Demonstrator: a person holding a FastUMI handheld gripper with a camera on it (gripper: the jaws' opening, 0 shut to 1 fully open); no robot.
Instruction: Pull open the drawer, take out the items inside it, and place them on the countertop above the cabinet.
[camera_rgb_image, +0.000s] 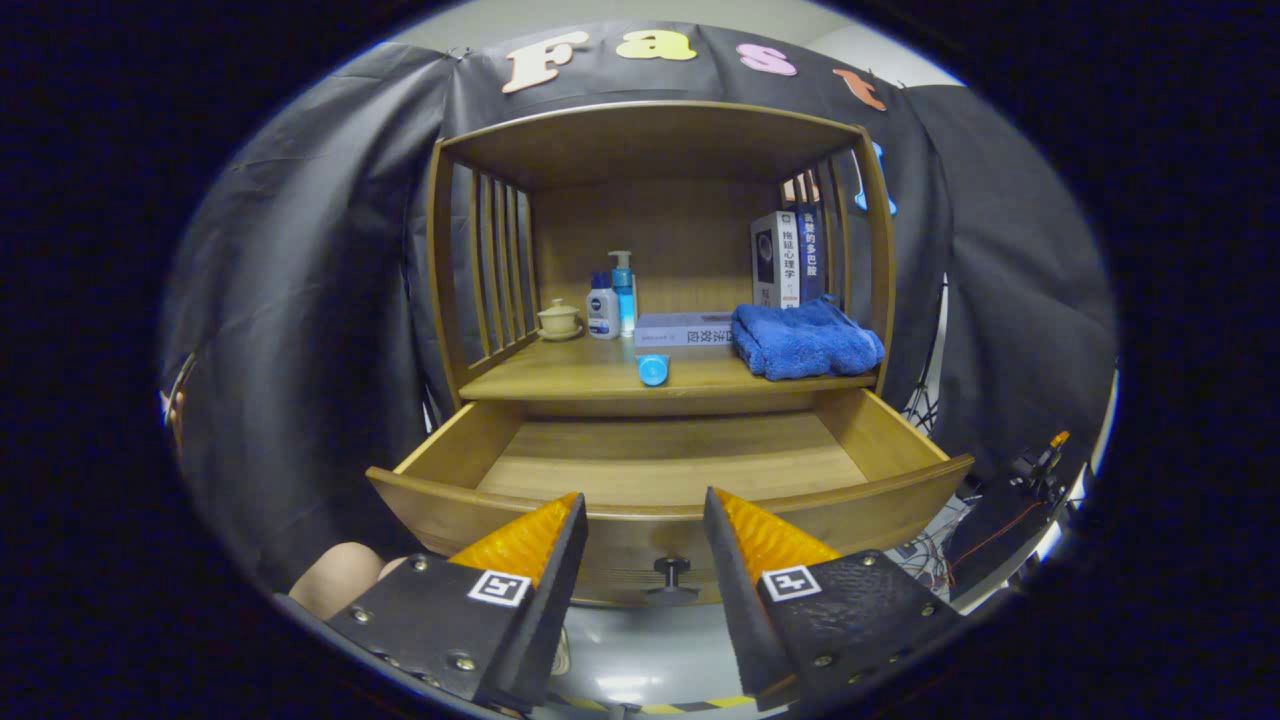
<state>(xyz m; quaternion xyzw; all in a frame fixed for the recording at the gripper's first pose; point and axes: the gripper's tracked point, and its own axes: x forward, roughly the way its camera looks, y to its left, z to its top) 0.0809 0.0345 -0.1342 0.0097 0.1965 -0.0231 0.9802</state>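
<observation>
1. I see a lidded cream teacup (558, 320), with a white blue-capped bottle (602, 310) and a blue pump bottle (623, 290) just beside it.
2. Upright books (785, 260) stand near a flat-lying book (685, 329).
3. Loose cables (925, 560) lie tangled low down.

Not much to read here tbh. The upright white book (775, 260) on the wooden shelf says 拖延心理学 down its spine, and the dark blue book (809, 255) beside it looks like 贪婪的多巴胺. The flat grey book (682, 329) has Chinese print too, too small to tell. The gripper (645, 498) hangs spread apart and empty, each finger carrying a square black-and-white marker, no words.
</observation>
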